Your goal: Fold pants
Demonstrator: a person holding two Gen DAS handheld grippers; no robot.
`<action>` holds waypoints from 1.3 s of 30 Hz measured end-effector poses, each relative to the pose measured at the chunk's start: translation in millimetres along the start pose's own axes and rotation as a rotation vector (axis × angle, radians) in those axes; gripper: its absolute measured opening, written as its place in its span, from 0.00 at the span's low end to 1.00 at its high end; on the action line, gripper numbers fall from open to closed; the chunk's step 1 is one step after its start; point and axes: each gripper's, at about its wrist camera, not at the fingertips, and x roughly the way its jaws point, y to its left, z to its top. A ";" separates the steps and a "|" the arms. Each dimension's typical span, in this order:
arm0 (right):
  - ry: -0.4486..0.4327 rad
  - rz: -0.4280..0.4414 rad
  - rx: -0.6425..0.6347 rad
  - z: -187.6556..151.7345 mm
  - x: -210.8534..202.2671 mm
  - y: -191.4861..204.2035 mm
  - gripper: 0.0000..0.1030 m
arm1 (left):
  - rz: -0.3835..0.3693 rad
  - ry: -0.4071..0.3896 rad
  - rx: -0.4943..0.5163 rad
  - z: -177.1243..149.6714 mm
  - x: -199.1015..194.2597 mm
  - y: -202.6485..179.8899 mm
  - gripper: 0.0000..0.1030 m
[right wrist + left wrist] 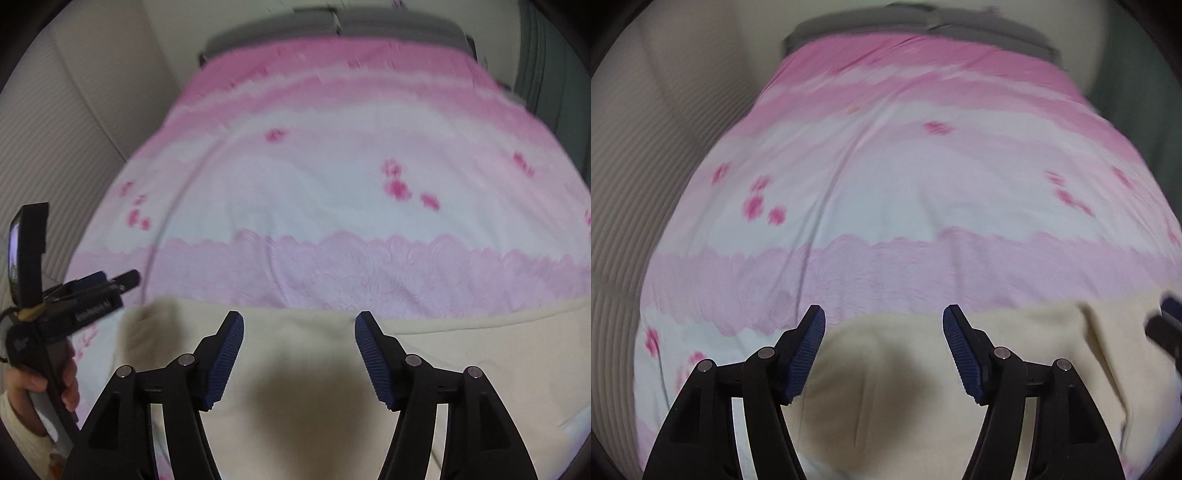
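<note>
Cream pants [1015, 350] lie flat on the pink and white bedspread [886, 184], at the near edge of the bed. My left gripper [884, 321] is open and empty, hovering just above the pants' left part. My right gripper [299, 325] is open and empty above the pants [461, 350] further right. In the right wrist view the left gripper [107, 284] shows at the left, held by a hand. A dark bit of the right gripper [1167, 325] shows at the right edge of the left wrist view.
The bedspread [332, 184] covers the bed up to a grey headboard [332, 22] at the far end. A ribbed white wall panel [635, 166] runs along the left of the bed. A dark green curtain [1137, 74] hangs at the right.
</note>
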 end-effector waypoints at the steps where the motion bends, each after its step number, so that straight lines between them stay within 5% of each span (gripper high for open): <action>1: -0.016 -0.006 -0.009 -4.0 -12.0 0.4 0.62 | -0.022 -0.021 0.040 -7.2 -15.6 -8.2 0.64; 11: -0.083 -0.140 0.092 -99.7 -125.6 -19.6 0.63 | -0.258 -0.083 0.252 -83.6 -113.7 -83.7 0.69; 22: -0.021 -0.339 0.265 -228.6 -189.0 -90.6 0.63 | -0.393 0.041 0.458 -170.9 -125.5 -188.5 0.69; 31: 0.157 -0.314 0.320 -298.7 -167.6 -189.7 0.63 | -0.344 0.180 0.403 -212.6 -102.6 -272.8 0.69; 39: 0.354 -0.233 0.180 -334.0 -108.6 -263.1 0.63 | -0.265 0.306 0.179 -237.8 -83.9 -322.0 0.69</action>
